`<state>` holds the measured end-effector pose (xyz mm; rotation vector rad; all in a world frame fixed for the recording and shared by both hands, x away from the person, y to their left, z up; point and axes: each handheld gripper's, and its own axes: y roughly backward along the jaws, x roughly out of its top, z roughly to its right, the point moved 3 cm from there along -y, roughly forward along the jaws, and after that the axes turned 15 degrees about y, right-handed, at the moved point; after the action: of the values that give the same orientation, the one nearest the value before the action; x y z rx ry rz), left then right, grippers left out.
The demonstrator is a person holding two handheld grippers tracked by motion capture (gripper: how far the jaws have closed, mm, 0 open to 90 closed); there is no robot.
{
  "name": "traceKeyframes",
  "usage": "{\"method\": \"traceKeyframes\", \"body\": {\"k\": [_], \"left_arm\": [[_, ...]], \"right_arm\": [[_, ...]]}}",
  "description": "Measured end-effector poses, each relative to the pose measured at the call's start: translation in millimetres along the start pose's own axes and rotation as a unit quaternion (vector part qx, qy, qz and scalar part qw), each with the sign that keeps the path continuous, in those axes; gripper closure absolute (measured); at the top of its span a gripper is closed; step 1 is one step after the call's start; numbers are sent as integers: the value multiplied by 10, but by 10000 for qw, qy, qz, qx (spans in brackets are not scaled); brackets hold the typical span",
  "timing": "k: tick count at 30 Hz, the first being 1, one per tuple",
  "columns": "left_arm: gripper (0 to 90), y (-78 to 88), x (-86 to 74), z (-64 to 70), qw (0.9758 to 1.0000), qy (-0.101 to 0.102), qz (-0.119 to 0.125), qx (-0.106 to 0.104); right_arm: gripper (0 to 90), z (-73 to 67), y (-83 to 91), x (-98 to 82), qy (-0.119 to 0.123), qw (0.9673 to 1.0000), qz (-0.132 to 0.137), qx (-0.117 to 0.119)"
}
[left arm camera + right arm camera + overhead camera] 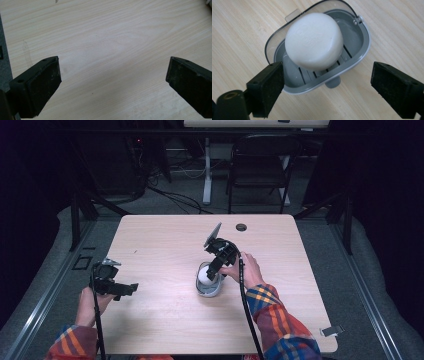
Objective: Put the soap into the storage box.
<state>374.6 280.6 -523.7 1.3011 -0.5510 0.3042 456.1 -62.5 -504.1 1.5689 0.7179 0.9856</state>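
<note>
The tabletop (165, 320) carries a grey dish (352, 65) near its middle, white soap (314, 41) inside. The right gripper (214, 270) tilts down over it, jaws wide, empty. The left gripper (131, 289) hovers by the left edge, jaws wide, empty.

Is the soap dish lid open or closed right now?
Open. In the right gripper view the clear lid is hinged back behind the grey soap dish, leaving the white soap bar uncovered.
</note>
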Motion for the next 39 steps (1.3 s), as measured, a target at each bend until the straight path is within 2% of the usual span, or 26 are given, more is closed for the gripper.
{"method": "traceKeyframes", "body": {"k": [9, 15, 16, 21, 26, 28, 30, 31, 32, 33, 34, 35, 36, 39], "left_arm": [[0, 0, 4, 9, 10000, -14, 2, 1], [0, -11, 18, 21, 10000, -32, -16, -19], [0, -18, 23, 32, 10000, -45, -34, -25], [0, -22, 25, 38, 10000, -56, -24, -25], [0, -8, 16, 30, 10000, -19, -10, -12], [0, -8, 17, 26, 10000, -37, -5, -5], [0, -6, 15, 28, 10000, -36, -4, -2], [0, -6, 15, 28, 10000, -36, -4, -2], [0, -7, 13, 29, 10000, -39, -16, 12], [0, -7, 13, 29, 10000, -39, -16, 12], [0, -7, 11, 31, 10000, -47, -19, 15], [0, -7, 11, 31, 10000, -47, -19, 15], [0, -6, 9, 29, 10000, -49, -20, 16], [0, -5, 8, 29, 10000, -49, -15, 19]], "right_arm": [[67, -39, 152, -135, -27, 9999, 90, -137], [47, -40, 287, -316, -128, 9993, 211, -270], [36, -37, 345, -424, -175, 9990, 193, -360], [25, -37, 419, -595, -281, 9982, 226, -476], [19, -24, 545, -869, -396, 9964, 307, -681], [16, -25, 559, -901, -423, 9963, 330, -678], [13, -21, 608, -1049, -548, 9945, 432, -783], [13, -21, 608, -1049, -548, 9945, 432, -783], [13, -18, 631, -1140, -599, 9934, 452, -865], [13, -18, 631, -1140, -599, 9934, 452, -865], [13, -17, 641, -1240, -640, 9924, 499, -925], [13, -17, 641, -1240, -640, 9924, 499, -925], [13, -17, 635, -1321, -707, 9910, 555, -994], [13, -11, 634, -1415, -770, 9903, 541, -1019]]}}
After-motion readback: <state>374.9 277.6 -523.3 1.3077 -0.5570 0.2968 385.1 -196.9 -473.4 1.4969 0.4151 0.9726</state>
